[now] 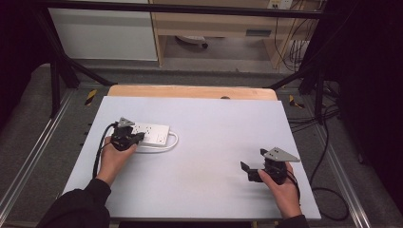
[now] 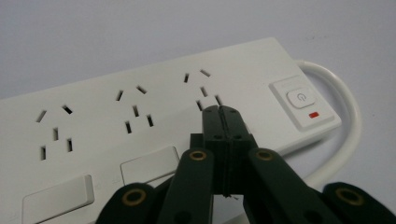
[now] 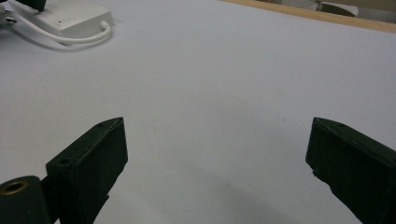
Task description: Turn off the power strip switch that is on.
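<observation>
**White strip, closed jaws over the sockets**

White plastic is what I have under my left gripper [image 2: 223, 122]: a long white plastic power strip [image 1: 151, 133] lying flat on the pale grey table mat [image 1: 209, 142], toward the mat's left side, with its white cord [image 1: 172, 142] looping round the near end. My left jaws are pressed fully together with nothing between them, and their joined tip hangs over the strip's top face, just beside the socket nearest the white rocker switch with the red indicator [image 2: 302, 100]. I cannot tell whether the tip touches the plastic. My right gripper [image 1: 254, 169] rests well apart on the mat's right side, jaws spread wide and empty.

As I judge it, the switch is the likely target, and the risks follow from that. A push that lands on the socket holes instead of the switch would do nothing, or let the tip slip into a slot. A slanted push could slide the light strip across the smooth mat, since nothing braces it. The cord loop lies close enough to snag a jaw drawn back low.

From the left gripper view I read the socket slots, the switch and its red mark, which the high view blurs to a white bar. From the high view I get both hands and the spacing between them. My right gripper view gives the strip's [image 3: 70, 18] far end across bare mat.
</observation>
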The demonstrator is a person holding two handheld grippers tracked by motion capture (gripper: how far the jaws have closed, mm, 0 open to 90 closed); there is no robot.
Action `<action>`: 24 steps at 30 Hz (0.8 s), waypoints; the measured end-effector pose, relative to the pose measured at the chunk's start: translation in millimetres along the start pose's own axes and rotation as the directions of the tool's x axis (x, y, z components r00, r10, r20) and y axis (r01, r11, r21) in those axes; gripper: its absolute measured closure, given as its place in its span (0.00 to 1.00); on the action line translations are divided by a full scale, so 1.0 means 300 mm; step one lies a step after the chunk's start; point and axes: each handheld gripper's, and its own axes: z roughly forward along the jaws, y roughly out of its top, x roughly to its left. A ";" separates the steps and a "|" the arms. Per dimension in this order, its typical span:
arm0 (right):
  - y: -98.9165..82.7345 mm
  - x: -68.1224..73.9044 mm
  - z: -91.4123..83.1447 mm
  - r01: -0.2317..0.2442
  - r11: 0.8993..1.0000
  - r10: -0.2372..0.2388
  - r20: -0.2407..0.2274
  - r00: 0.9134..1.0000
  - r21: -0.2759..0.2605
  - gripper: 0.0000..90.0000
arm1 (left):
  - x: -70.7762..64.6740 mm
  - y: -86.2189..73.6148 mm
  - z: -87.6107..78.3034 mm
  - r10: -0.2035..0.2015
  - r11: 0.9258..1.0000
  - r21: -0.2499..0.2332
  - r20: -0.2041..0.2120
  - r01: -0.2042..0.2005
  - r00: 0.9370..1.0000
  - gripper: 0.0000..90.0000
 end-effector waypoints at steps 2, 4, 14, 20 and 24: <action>0.000 0.000 0.000 0.000 1.000 0.000 0.000 1.000 0.000 0.07 | 0.000 0.000 0.000 0.002 1.000 0.000 0.003 -0.002 1.000 1.00; 0.000 -0.002 0.001 0.001 1.000 -0.001 0.000 1.000 -0.002 0.07 | 0.003 0.000 0.000 -0.002 1.000 -0.001 0.008 0.002 1.000 1.00; 0.001 -0.001 -0.003 0.003 1.000 -0.003 -0.002 1.000 -0.007 0.07 | 0.003 -0.004 0.000 -0.004 1.000 -0.009 0.006 0.004 1.000 1.00; 0.000 -0.003 0.000 0.001 1.000 -0.001 -0.001 1.000 -0.003 0.07 | 0.004 -0.007 0.000 -0.008 1.000 -0.015 0.008 0.008 1.000 1.00; 0.000 -0.002 0.000 0.001 1.000 -0.001 0.002 1.000 -0.001 0.07 | 0.005 -0.007 -0.001 -0.004 1.000 -0.015 0.009 0.004 1.000 1.00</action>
